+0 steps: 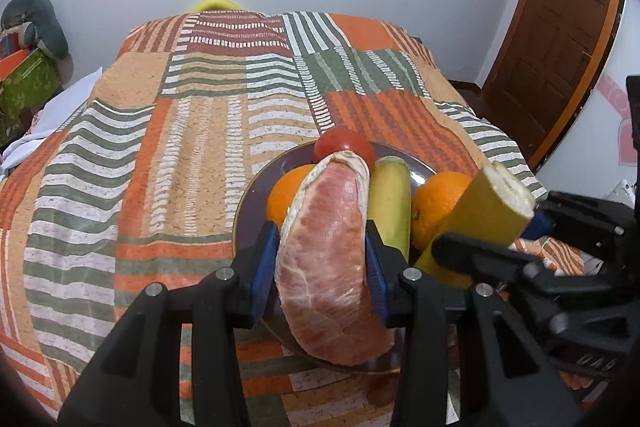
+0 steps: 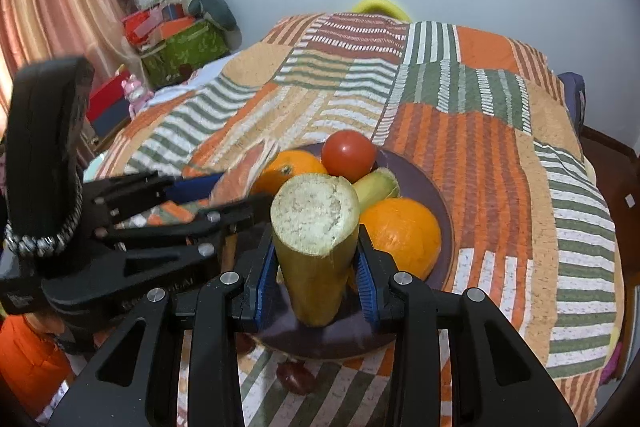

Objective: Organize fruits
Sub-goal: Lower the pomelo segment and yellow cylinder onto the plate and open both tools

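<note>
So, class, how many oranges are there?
2: one orange at the plate's left beside the tomato, the other orange at its right. More could be hidden.

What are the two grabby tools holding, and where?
The left tool pinches a peeled pink fruit wedge around its middle. The right tool pinches a yellow stalk piece across its sides.

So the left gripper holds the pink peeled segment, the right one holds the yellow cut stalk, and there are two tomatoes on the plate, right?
Not quite: the plate holds one tomato and two oranges, plus a small banana, as the right wrist view shows. The rest stands: the left gripper holds the pink segment, the right gripper the yellow stalk.
</note>
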